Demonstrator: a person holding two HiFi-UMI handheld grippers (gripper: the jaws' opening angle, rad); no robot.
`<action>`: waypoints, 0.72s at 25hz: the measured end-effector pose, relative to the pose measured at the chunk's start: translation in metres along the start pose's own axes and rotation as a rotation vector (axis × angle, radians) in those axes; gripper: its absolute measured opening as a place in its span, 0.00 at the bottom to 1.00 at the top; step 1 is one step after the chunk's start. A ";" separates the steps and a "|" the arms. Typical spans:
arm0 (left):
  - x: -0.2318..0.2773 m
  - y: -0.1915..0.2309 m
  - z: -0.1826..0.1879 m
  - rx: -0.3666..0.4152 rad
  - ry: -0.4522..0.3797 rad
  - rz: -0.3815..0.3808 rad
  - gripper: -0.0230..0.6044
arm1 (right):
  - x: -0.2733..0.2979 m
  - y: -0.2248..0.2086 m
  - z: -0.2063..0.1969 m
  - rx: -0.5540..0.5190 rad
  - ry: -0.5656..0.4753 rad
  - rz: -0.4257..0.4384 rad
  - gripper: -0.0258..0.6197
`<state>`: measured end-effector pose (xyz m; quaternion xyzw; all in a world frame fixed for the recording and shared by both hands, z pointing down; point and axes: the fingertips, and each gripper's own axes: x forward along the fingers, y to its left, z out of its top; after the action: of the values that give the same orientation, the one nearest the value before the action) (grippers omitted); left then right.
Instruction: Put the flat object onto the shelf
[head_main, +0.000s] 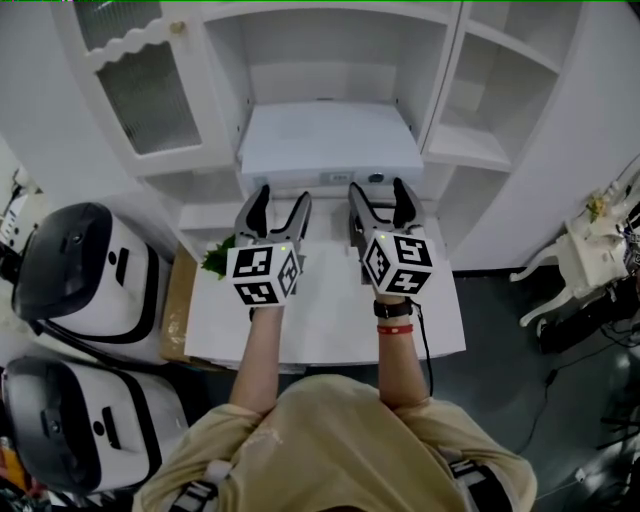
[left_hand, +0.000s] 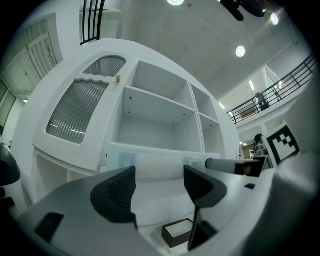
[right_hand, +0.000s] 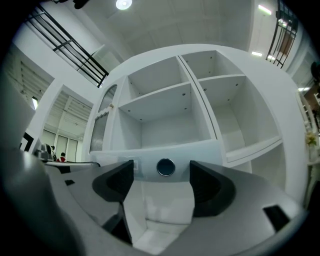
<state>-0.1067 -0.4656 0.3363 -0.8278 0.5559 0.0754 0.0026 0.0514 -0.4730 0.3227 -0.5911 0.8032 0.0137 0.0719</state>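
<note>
- The flat object (head_main: 330, 140) is a broad white slab. It lies level in the middle compartment of the shelf (head_main: 330, 75), with its front edge towards the person.
- That front edge carries a round dark button (right_hand: 165, 167) and a small label; the print cannot be read.
- The left tongs (head_main: 283, 200) are spread and hold nothing. They sit just in front of the slab's front edge, and no pad touches it.
- The right tongs (head_main: 378, 190) are likewise spread and empty. The button shows in the gap between the jaws, further off.
- Both tongs hover over the white table (head_main: 330, 330). A small dark-sided box (left_hand: 177, 232) lies below the left pair.
- Handling, as judged: the slab looks rigid, with a smooth hard casing that could slip under the pads. Its breadth suggests moderate weight, and it would likely tip if held at one point.
- Grip advice: pinch the front edge across its thickness with both tongs, one on each side of centre and clear of the button, and keep the slab level.
- Placement, as judged: the slab appears already seated on the shelf. How far back it reaches cannot be told.
</note>
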 end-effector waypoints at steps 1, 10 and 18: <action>0.002 0.000 -0.001 -0.001 0.004 -0.001 0.54 | 0.001 -0.001 0.000 -0.006 0.003 -0.003 0.60; 0.016 0.006 -0.002 -0.011 0.015 0.007 0.54 | 0.013 -0.005 0.000 0.012 0.010 0.006 0.59; 0.031 0.010 -0.002 -0.013 0.032 0.014 0.54 | 0.026 -0.012 0.001 0.031 0.017 0.015 0.58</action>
<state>-0.1044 -0.4984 0.3356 -0.8249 0.5613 0.0657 -0.0125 0.0554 -0.5016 0.3192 -0.5842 0.8082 -0.0036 0.0741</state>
